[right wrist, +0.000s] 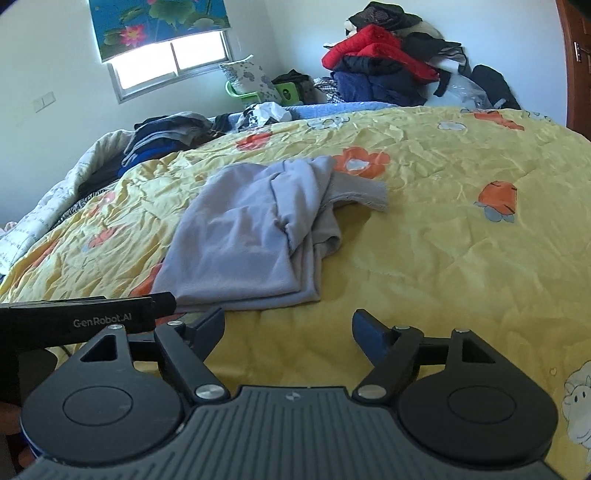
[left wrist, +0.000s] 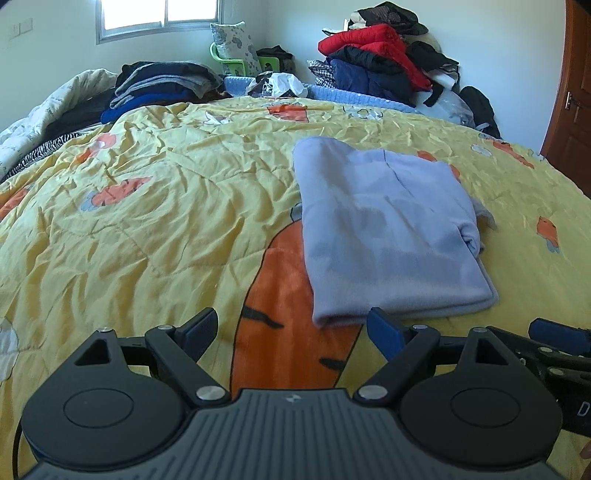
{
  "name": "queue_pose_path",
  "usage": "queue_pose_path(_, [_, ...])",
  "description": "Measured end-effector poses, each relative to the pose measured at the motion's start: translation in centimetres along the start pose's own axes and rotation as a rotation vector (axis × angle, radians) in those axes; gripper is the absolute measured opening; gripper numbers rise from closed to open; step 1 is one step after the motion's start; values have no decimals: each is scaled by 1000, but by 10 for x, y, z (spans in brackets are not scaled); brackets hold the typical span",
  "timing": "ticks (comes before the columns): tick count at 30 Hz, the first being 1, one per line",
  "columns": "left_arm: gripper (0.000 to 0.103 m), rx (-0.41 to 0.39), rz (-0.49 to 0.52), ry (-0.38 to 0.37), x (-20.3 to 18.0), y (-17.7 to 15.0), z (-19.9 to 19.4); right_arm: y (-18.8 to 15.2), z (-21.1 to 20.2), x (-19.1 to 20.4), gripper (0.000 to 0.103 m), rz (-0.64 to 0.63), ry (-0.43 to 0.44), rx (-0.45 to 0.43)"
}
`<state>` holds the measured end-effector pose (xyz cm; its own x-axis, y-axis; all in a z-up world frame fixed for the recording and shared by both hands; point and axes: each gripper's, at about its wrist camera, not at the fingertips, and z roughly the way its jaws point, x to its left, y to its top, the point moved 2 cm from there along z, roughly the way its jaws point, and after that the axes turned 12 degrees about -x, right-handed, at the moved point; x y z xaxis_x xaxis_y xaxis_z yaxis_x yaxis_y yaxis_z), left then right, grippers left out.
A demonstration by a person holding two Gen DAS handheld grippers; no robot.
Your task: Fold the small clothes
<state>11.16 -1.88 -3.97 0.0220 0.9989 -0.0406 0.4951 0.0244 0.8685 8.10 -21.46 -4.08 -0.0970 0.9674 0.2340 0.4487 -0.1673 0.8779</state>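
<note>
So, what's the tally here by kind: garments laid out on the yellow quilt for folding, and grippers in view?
Pale lilac garment on the yellow quilt: 1
Grippers, left gripper and right gripper, both open and empty: 2
Total: 3

- The small garment (left wrist: 384,236) is plain pale lavender-grey.
- The quilt (left wrist: 166,206) is yellow, printed with orange carrots, orange flowers and white sheep.
- The left gripper (left wrist: 291,328) and right gripper (right wrist: 290,328) are black with blue finger pads.
- The jacket (left wrist: 373,44) on the far pile is bright red, over navy and black clothes.
- The window blind (right wrist: 159,22) shows pink lotus flowers and green leaves on blue.
- The pillow (left wrist: 234,44) is white with grey flowers.
</note>
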Motion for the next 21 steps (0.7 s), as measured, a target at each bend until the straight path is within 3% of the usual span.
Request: queue_pose_path(21, [89,16,15,13,9,-23,-17,-18,-17,10,88,-34,2,25])
